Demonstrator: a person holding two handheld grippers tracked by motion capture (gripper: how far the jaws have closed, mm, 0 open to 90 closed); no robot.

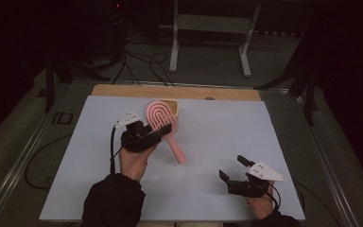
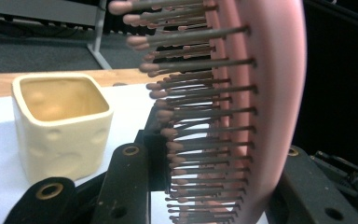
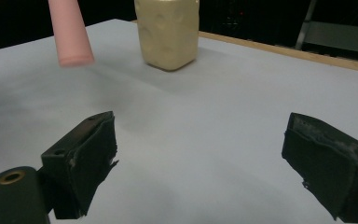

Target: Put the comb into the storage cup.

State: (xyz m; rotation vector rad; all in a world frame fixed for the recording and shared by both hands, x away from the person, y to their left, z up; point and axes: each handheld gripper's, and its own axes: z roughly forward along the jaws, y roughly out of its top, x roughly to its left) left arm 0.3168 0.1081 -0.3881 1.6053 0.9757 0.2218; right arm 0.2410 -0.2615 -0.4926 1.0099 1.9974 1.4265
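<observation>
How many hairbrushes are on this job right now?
1: the pink hairbrush, clamped by its head in the left claw, raised beside the cream cup.

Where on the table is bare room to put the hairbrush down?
The white table top is bare along its left side, and on the right between the pink hairbrush and the right claw. It is crowded at the far middle, where the left claw holds the brush by the cream square cup.

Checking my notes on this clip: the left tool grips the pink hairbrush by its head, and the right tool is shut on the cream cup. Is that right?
Not quite. The left tool does grip the pink hairbrush by its head, but the right tool is open and holds nothing; the right gripper view shows the cream cup standing apart on the table.
</observation>
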